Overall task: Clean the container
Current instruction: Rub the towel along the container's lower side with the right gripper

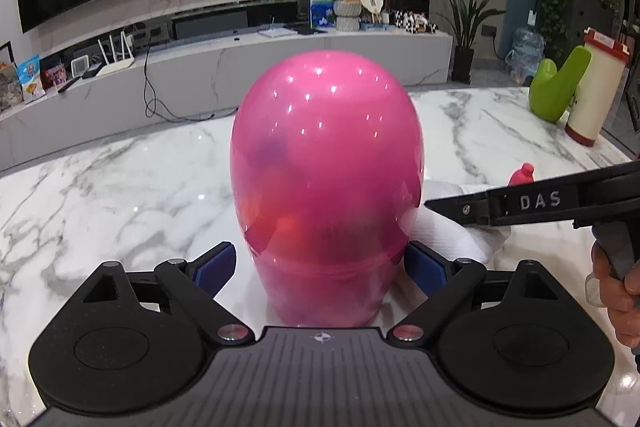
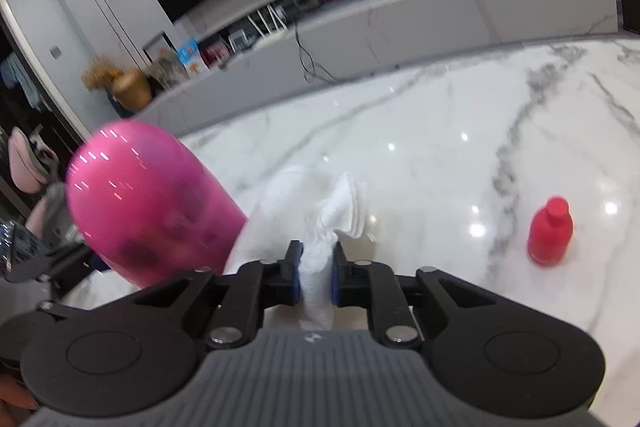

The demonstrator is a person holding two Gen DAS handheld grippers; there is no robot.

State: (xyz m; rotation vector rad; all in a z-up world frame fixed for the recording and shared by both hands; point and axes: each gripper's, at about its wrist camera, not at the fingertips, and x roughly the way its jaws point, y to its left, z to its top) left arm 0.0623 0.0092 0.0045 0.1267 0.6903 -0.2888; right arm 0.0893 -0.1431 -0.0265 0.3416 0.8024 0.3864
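A glossy pink egg-shaped container (image 1: 324, 163) stands upright on the white marble table (image 1: 120, 187), dark shapes showing dimly through its wall. My left gripper (image 1: 320, 261) straddles its base. The blue pads (image 1: 216, 263) stand just beside the walls with a thin gap on the left, so it is open. A white cloth (image 2: 344, 203) lies bunched to the right of the container (image 2: 152, 203). My right gripper (image 2: 316, 267) is shut on a fold of it, which fills the narrow gap between the pads. In the left wrist view that gripper (image 1: 440, 205) reaches in from the right over the cloth (image 1: 448, 235).
A small red bottle (image 2: 550, 233) stands on the table right of the cloth. At the far right corner are a green curved object (image 1: 558, 87) and a white cylinder with a red lid (image 1: 596, 87). A hand (image 1: 616, 287) holds the right gripper's handle. A low TV cabinet lies beyond the table.
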